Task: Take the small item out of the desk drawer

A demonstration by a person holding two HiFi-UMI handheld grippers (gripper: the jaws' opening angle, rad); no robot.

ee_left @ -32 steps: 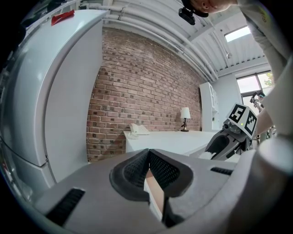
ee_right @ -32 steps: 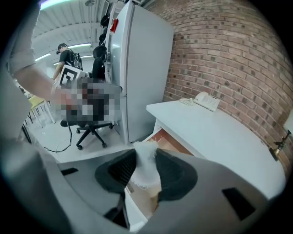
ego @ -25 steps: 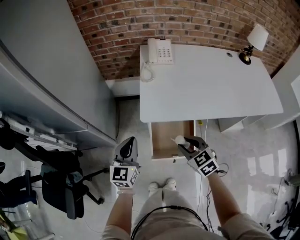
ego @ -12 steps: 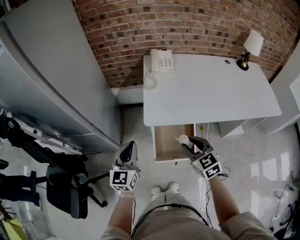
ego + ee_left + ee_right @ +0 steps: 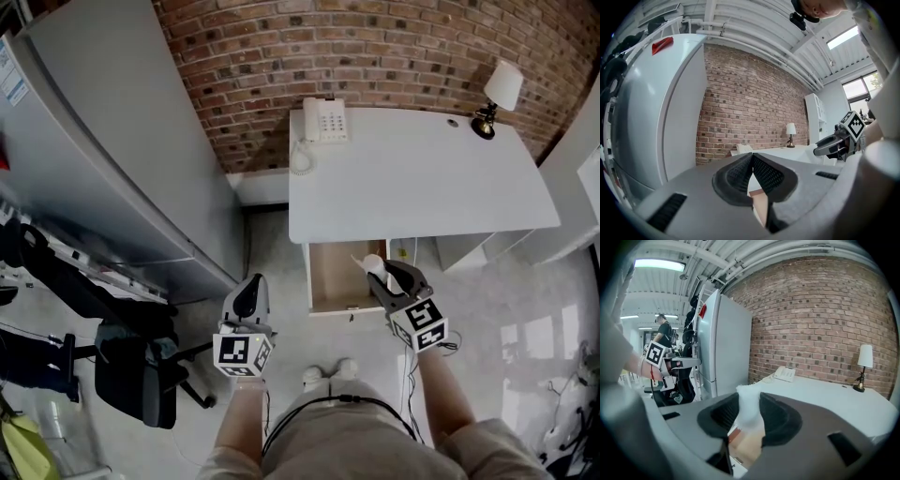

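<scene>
- Now the right claw (image 5: 750, 398) is clenched on the small item (image 5: 371, 264), a white piece that stands up between the two pads and comes out a little above the tips.
- In the head view the item is above the right edge of the open drawer (image 5: 333, 281), so it looks already out of the drawer and not lying inside it.
- What it is exactly I cannot tell. It looks pale and a bit crumpled, so I judge it light and soft, perhaps paper or foam. It should give under the pads and not slip.
- A hold across its middle, as now, seems right. A harder squeeze could flatten it, and a hold only at its top could let it bend away.
- The left claw (image 5: 752, 157) is closed with nothing in it, the pads meeting at the tips. It hangs at 8 o'clock from the drawer, well apart from it.
- At 12 o'clock from the drawer lies the white surface (image 5: 422, 178), mostly bare. A telephone (image 5: 323, 120) sits at its 11 o'clock corner and a small lamp (image 5: 497, 94) at its 1 o'clock corner.
- Nothing stands between the item and the bare middle of the surface. Only the front edge, just beyond the claw, could catch it.
- A grey cabinet (image 5: 112, 141) and an office chair (image 5: 131, 375) stand at 9 o'clock, far from the work.
</scene>
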